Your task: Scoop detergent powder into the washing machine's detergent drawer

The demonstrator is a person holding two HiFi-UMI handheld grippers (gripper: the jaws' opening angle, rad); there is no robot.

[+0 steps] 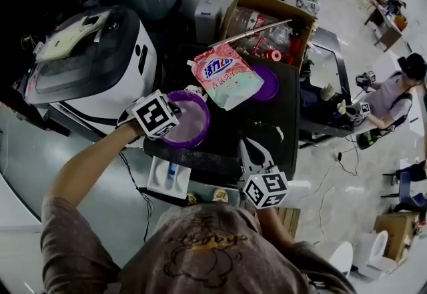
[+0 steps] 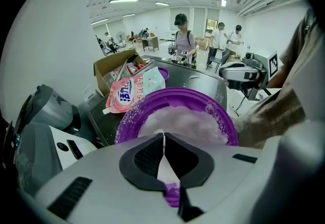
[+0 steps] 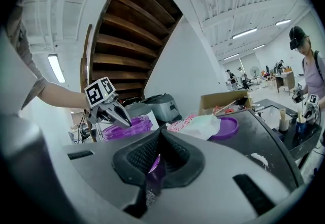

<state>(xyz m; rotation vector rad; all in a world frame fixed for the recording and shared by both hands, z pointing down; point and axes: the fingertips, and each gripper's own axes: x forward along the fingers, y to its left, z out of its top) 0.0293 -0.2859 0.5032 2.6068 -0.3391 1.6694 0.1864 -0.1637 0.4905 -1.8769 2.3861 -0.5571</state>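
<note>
Left gripper [image 1: 176,113]: jaws closed on the near rim of the purple bowl [image 1: 207,119]. In the left gripper view a strip of purple rim is pinched between the pads. The bowl sits at the left edge of the black table [image 1: 267,113].

The bowl holds white detergent powder [image 2: 183,119], with grains stuck up the inner wall.

Right gripper [image 3: 158,141]: jaws clamped on a thin purple piece [image 3: 154,167] that has powder grains on it. Can't tell its full shape from any view. This gripper is at the near edge of the table, well apart from the bowl and pointing toward it.

Detergent bag [image 1: 223,74], pink and green, lies on the table just behind the bowl and partly over a purple lid [image 1: 269,84].

An open cardboard box [image 1: 243,6] with bottles in it stands behind the bag.

There's a small patch of spilled powder [image 3: 259,159] on the table top to the right.

A white tray with a blue insert [image 1: 160,176] sticks out below the table's near-left corner, under the left forearm. It looks like the detergent drawer. Neither gripper is over it.

A white appliance with a dark lid [image 1: 87,66] stands left of the table.

1 other person stands beyond the table, also holding grippers.
</note>
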